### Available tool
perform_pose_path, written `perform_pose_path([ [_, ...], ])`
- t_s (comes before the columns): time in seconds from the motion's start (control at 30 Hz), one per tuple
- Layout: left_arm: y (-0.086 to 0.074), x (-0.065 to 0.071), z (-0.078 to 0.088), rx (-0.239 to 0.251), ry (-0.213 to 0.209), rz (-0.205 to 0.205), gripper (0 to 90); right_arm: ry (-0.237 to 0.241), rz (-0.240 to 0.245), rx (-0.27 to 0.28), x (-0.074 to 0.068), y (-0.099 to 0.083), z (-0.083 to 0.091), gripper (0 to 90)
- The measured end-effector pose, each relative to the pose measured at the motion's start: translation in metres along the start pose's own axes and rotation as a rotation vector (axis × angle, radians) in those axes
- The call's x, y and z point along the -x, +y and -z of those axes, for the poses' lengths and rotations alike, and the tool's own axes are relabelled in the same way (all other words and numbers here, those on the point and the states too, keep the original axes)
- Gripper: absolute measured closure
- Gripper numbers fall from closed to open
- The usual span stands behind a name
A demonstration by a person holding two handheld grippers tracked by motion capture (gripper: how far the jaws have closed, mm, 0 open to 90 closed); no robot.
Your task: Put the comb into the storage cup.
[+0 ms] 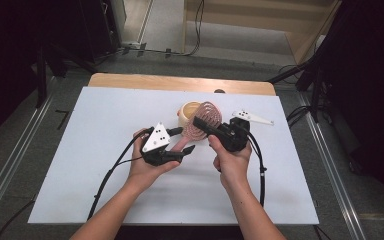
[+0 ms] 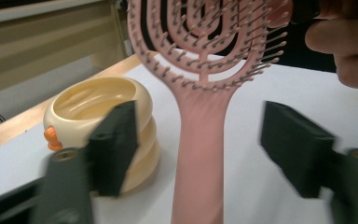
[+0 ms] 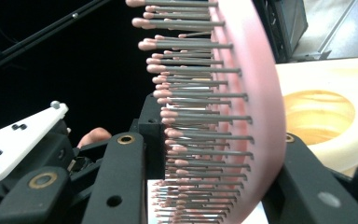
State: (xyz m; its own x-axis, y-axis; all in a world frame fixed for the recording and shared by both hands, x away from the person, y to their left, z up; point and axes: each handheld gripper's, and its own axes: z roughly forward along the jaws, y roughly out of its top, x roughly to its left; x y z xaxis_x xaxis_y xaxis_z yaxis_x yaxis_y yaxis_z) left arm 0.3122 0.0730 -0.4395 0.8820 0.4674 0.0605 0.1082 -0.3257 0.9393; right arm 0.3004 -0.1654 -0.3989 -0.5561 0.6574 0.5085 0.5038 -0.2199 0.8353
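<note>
1. Left gripper (image 1: 187, 150), held in the person's left hand (image 1: 147, 167) over the middle of the white table (image 1: 80, 165), has its jaws spread wide, one on each side of the pink hairbrush's handle (image 2: 200, 158) and touching neither side; I judge it is either lining up to take the handle or has just let it go
2. Pink hairbrush (image 1: 200, 125) is held off the table, handle toward the left gripper and its oval head raised toward the right, which keeps the handle free for a handover between the two tools
3. Cream bowl-shaped pot (image 1: 187, 111) with a small orange detail stands on the table just behind the brush, apart from both grippers
4. Right gripper (image 3: 205, 154) has its jaws pressed on the brush head (image 3: 242, 93), one on the bristle side and one on the smooth back, so it alone carries the brush
5. Right hand (image 1: 232, 160) wraps its tool from below, wrist turned inward; both forearms converge toward the centre
</note>
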Motion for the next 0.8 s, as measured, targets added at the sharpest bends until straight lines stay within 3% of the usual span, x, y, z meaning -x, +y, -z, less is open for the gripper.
perform_pose_path([
  [0.1,-0.001,-0.001,0.002,0.006,0.002,0.038,9.7,0.001,0.026,0.003,-0.001,0.001,0.001,61.9],
  [0.2,-0.004,-0.004,0.006,0.015,0.011,0.07,0.0,0.001,0.055,0.004,-0.002,0.003,0.002,61.9],
  [0.8,-0.022,-0.014,0.036,0.023,0.058,0.101,0.0,-0.002,0.136,0.012,-0.007,0.01,0.005,62.0],
])
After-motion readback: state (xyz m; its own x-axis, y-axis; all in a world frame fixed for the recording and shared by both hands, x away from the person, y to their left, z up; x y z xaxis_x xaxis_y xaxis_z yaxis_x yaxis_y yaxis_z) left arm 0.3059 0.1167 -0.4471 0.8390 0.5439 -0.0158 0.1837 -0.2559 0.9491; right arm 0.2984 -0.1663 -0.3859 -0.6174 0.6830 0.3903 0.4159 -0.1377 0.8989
